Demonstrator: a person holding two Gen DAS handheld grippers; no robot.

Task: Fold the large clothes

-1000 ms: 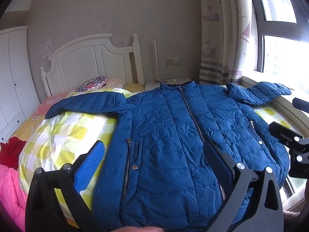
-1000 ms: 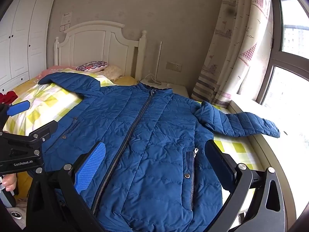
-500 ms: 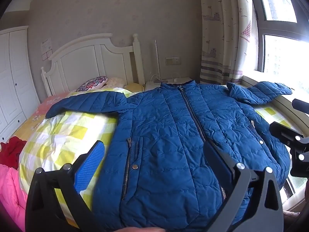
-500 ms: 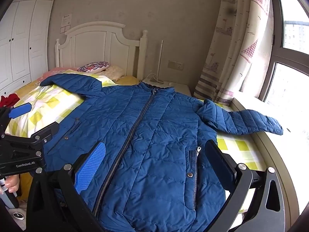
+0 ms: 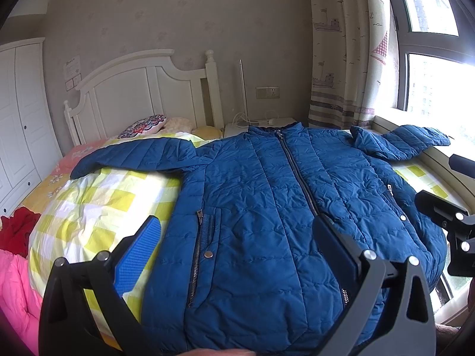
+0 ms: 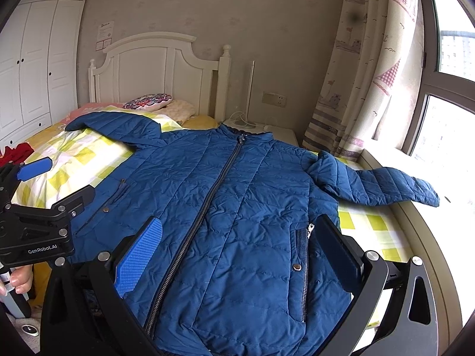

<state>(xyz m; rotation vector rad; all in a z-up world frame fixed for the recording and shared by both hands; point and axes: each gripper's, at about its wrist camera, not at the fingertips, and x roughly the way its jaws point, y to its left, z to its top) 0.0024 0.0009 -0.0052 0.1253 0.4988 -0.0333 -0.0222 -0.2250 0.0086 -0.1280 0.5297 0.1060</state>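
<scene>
A blue quilted jacket [image 5: 267, 195] [image 6: 237, 207] lies zipped and face up on the bed, collar toward the headboard, both sleeves spread out sideways. Its left sleeve [image 5: 133, 155] rests on the yellow checked quilt; its right sleeve [image 6: 383, 184] reaches toward the window sill. My left gripper [image 5: 234, 237] hovers open over the jacket's lower left part, near the pocket zip. My right gripper [image 6: 237, 240] hovers open above the lower front, astride the main zipper. Neither holds anything. Each gripper shows at the edge of the other's view.
The yellow checked quilt [image 5: 89, 207] covers the bed; pillows [image 5: 142, 124] lie by the white headboard [image 6: 157, 68]. Red [image 5: 14, 231] and pink [image 5: 14, 290] clothes sit at the left. A wardrobe [image 6: 35, 59], nightstand [image 6: 282, 133], curtain [image 6: 365, 74] and window sill [image 6: 415, 207] border the bed.
Both views have shifted only slightly; the jacket lies as before and both grippers stay open.
</scene>
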